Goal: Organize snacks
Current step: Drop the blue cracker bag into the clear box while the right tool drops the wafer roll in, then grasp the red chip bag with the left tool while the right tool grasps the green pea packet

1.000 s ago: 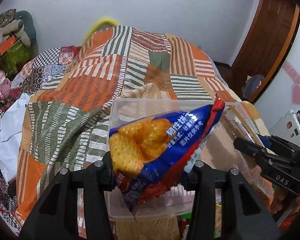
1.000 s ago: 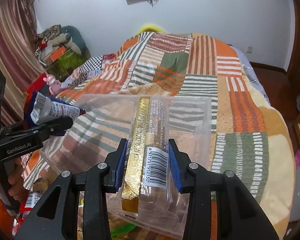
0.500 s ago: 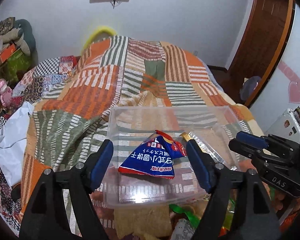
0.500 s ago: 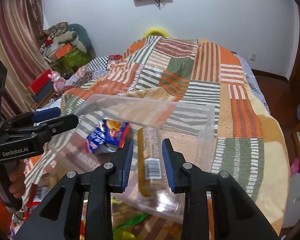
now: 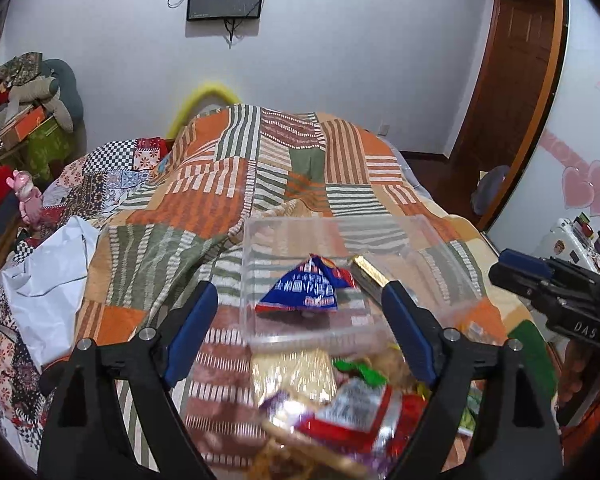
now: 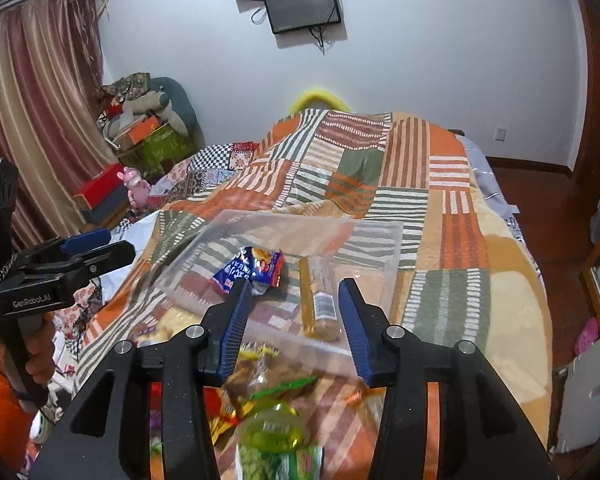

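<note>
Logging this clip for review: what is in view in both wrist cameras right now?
clear bin: one, see-through, on the bed
blue snack bag: one, blue and red, inside the bin, left side
gold biscuit pack: one, gold, inside the bin, right of the bag
loose snacks: several, mixed colours, piled on the blanket before the bin
blanket: one, orange, green and cream patchwork, covering the bed
screen: one, black, on the wall
left gripper: open, empty
right gripper: open, empty
</note>
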